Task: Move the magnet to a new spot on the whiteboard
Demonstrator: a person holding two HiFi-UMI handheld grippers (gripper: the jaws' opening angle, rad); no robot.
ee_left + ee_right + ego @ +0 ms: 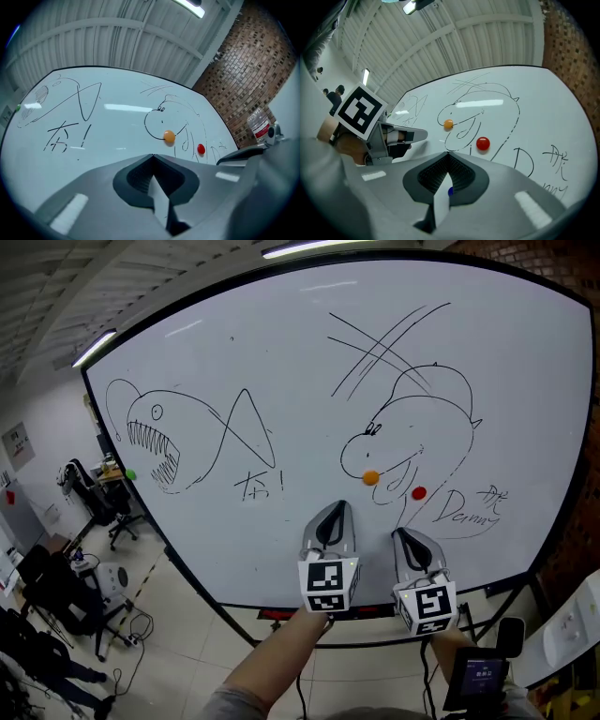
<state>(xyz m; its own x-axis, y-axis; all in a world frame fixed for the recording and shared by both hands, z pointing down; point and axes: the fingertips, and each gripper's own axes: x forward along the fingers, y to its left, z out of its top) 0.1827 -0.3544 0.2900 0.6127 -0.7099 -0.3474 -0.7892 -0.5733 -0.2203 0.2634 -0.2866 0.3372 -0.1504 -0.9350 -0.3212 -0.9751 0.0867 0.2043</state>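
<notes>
A large whiteboard (281, 352) with marker drawings of a fish and a cartoon head stands in front of me. An orange round magnet (371, 477) sticks on the cartoon's mouth, and a red round magnet (418, 492) sits just right of and below it. Both also show in the left gripper view, orange magnet (169, 136) and red magnet (201, 149), and in the right gripper view, orange magnet (448, 124) and red magnet (483, 143). My left gripper (337, 505) is shut and empty, below and left of the orange magnet, off the board. My right gripper (399, 533) is shut and empty, just below the red magnet.
A brick wall (243, 79) borders the board on the right. The board's lower frame (281, 613) runs behind my grippers. Office chairs (89, 488) and bags stand on the floor at the left. A plastic bottle (258, 123) and a small screen device (478, 681) are at the right.
</notes>
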